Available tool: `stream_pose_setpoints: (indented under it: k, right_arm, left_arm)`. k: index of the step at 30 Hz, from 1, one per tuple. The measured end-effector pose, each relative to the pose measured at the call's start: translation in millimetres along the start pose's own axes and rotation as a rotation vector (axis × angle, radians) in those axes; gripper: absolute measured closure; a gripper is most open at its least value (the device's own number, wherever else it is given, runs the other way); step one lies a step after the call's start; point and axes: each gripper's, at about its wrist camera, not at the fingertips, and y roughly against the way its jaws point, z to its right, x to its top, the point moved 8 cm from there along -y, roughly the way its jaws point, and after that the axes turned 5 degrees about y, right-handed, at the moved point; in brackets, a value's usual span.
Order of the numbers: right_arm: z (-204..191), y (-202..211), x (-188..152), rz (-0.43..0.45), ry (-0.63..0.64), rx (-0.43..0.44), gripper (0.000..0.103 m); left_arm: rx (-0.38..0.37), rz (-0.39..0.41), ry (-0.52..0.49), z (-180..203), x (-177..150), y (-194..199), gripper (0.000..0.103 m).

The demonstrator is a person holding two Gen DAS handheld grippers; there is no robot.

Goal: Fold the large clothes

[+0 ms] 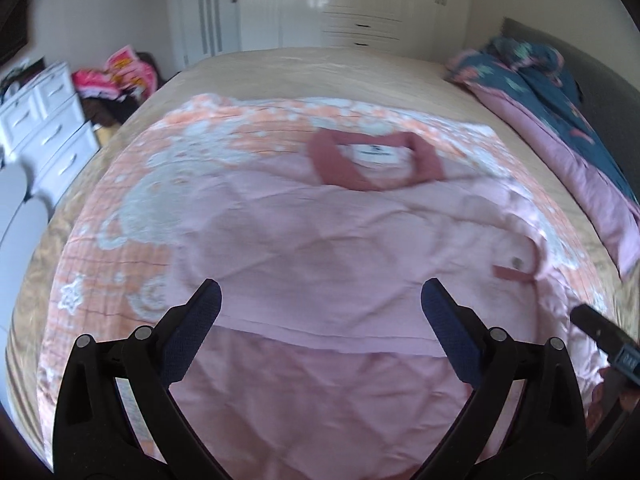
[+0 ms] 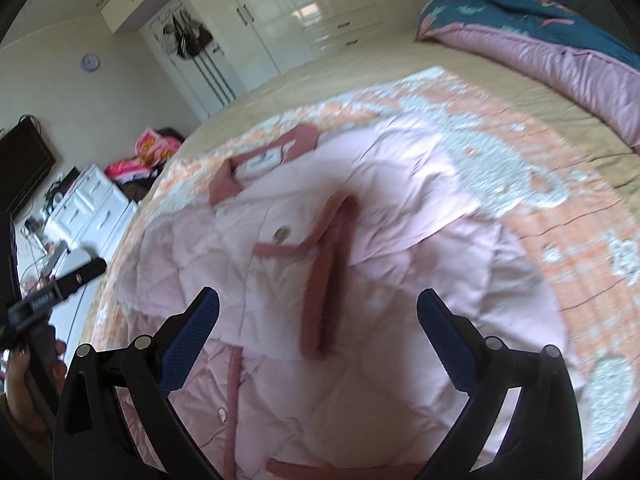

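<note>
I have both claws spread wide over the bed and neither one grips anything: the left gripper (image 1: 321, 298) hangs above the pale pink quilted jacket (image 1: 320, 248), its 2 blue-padded fingers (image 1: 208, 304) well apart with cloth showing between them, and the right gripper (image 2: 318, 308) hangs over the same jacket (image 2: 360, 240) with its jaws just as wide. The jacket lies spread on an orange and white patterned blanket (image 1: 132, 200), which covers the near part of the tan bedspread (image 1: 320, 68). In the left wrist view the jacket's dark pink collar (image 1: 376, 160) sits at the far side with a white label inside it, and a dark pink trimmed pocket flap with a round snap (image 1: 516, 266) lies to the right; a fold line runs left to right just beyond the fingertips. In the right wrist view a sleeve with a dark pink ribbed cuff (image 2: 324, 280) lies folded across the front, pointing toward me between the fingers. The other tool shows at the edge of each view, black and blurred. A rumpled teal and pink duvet (image 1: 560, 92) sits along the far right of the bed. A white chest of drawers (image 1: 48, 120) stands at the left, and white wardrobes (image 2: 280, 12) fill the far wall.
</note>
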Motion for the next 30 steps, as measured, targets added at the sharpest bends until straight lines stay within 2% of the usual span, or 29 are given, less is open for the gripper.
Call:
stream_pose_setpoints:
  k: [8,12,21,25,27,29,30]
  right_arm:
    - [-9.4,-28.9,-2.8,-0.055,-0.029,-0.011,0.004]
    - [-9.0,-46.5,-3.6,-0.086,-0.089,0.017,0.004]
    - [-10.1,-78.8,-13.6,-0.117,-0.081,-0.043,0.004]
    - [-8.9,-81.8,-12.6,-0.095,-0.088,-0.068,0.005]
    - [-13.6,-83.4,-10.6,-0.087,-0.066,-0.047,0.025]
    - [-20.5,-80.6,-7.5,-0.068,-0.033,-0.029,0.062]
    - [-23.8,-77.7,-4.7,-0.058,-0.008,-0.024,0.076]
  left_arm:
    - [-0.025,0.006,0.078,-55.1,12.5,-26.8,0.009]
    - [-0.044,0.018,0.067,-59.8,20.0,-38.7,0.009]
    - [-0.053,0.054,0.073,-69.9,28.8,-38.0,0.009]
    - [-0.048,0.032,0.075,-74.2,24.9,-43.8,0.009]
    - [-0.063,0.031,0.096,-77.4,26.4,-44.6,0.009]
    - [-0.063,0.031,0.099,-78.7,27.1,-45.8,0.009]
    - [-0.058,0.031,0.098,-79.5,27.4,-46.6,0.009]
